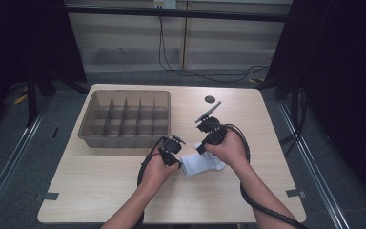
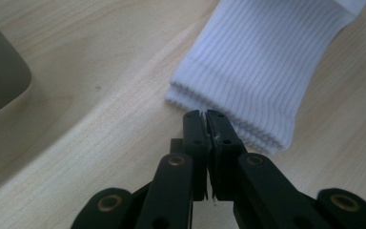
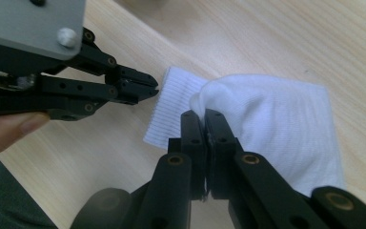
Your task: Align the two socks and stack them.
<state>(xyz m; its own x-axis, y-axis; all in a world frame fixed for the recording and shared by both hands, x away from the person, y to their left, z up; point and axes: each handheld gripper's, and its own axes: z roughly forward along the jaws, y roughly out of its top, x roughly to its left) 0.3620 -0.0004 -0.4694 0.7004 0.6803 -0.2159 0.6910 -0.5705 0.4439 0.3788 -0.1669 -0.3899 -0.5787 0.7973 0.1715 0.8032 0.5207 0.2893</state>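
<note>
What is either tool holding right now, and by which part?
The right tool is shut on a fold of the white sock near its middle. The left tool is shut at the ribbed cuff edge; whether it pinches fabric cannot be told.

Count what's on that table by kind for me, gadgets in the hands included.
Sock: 1
Tray with compartments: 1
Black disc: 1
Left gripper and right gripper: 2
Total: 5
</note>
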